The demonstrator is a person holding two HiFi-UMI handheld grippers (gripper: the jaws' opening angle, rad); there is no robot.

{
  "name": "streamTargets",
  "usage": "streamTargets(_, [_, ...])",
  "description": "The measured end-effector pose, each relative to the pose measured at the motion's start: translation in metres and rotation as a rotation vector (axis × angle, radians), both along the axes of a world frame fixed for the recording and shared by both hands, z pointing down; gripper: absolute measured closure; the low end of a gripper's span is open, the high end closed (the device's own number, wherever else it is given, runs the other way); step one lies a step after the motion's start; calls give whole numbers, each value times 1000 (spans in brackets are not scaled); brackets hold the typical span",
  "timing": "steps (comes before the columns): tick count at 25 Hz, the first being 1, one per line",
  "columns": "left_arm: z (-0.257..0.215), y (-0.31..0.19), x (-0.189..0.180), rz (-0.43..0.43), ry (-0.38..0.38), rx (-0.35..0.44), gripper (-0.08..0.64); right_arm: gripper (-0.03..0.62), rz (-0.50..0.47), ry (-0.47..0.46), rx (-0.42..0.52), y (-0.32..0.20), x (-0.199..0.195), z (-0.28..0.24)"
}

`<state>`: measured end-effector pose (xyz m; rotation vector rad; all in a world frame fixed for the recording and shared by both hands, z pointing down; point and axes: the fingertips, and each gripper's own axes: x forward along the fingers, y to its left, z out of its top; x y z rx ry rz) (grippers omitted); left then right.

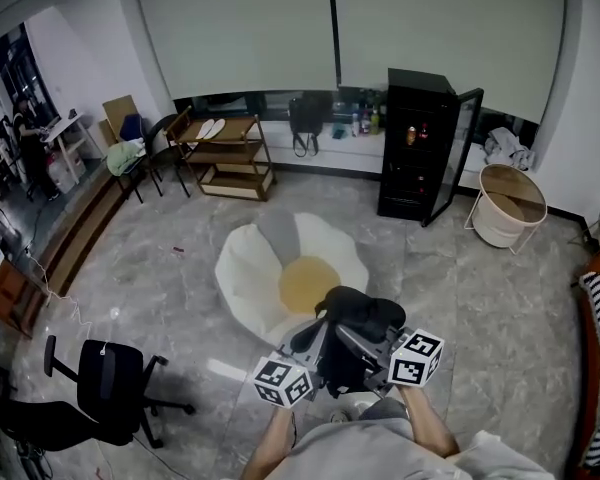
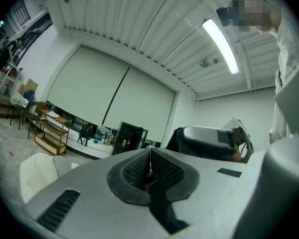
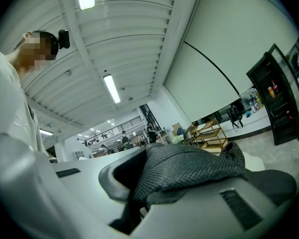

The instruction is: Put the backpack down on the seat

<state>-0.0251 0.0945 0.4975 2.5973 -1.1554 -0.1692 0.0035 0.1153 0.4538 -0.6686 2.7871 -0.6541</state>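
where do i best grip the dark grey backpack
By its soft parts, one gripper per side: the left gripper pinches a thin black strap, the right gripper a fold of woven fabric, and the dark grey fabric backpack hangs between them.

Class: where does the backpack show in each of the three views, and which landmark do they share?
Head view: backpack, bottom centre, at the near edge of the seat.
Left gripper view: only its black strap, low centre, pinched in the left tool.
Right gripper view: its grey mesh, centre, gripped by the right tool.
Shared landmark: black fridge, by the far blinds in all three.
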Motion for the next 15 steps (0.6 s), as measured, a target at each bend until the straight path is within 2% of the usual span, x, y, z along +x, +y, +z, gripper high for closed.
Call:
streamTargets(8, [26, 5, -15, -22, 14, -64, 529, 549, -29, 44, -53, 2, -17, 26])
streamTargets(15, [38, -5, -20, -43, 24, -92, 529, 549, -55, 32, -107, -8, -24, 42])
